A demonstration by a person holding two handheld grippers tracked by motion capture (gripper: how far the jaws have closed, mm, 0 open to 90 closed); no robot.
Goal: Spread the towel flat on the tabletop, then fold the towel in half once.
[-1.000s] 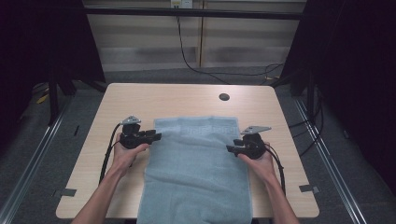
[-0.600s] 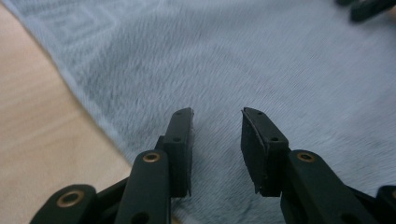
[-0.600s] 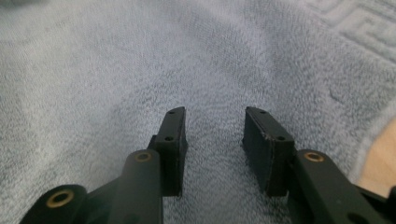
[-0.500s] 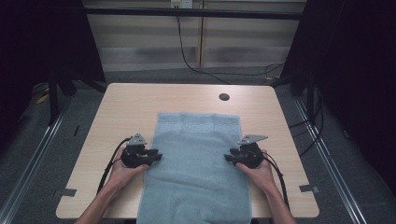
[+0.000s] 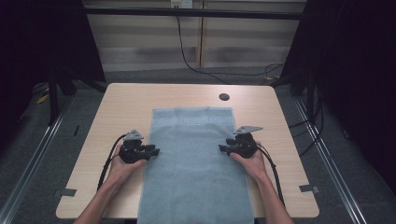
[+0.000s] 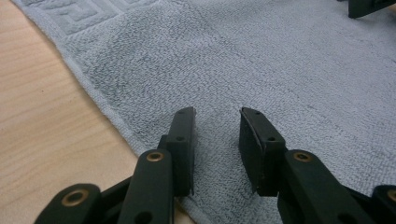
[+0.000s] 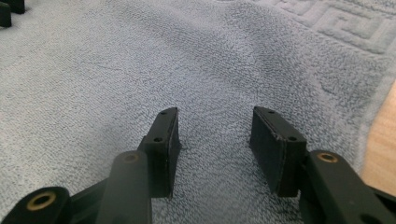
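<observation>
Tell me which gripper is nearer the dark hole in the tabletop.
Right. The right gripper sits at the towel's right edge, below the hole; the left gripper sits at the towel's left edge, farther away.

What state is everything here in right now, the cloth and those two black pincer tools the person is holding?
towel: spread flat on the table, near end hanging over the front edge, patterned band at the far end.
left gripper: open, jaws low over the towel's left edge, nothing pinched between them.
right gripper: open, jaws have just been opening, low over the towel near its right edge.
table: wooden top under the towel.
</observation>
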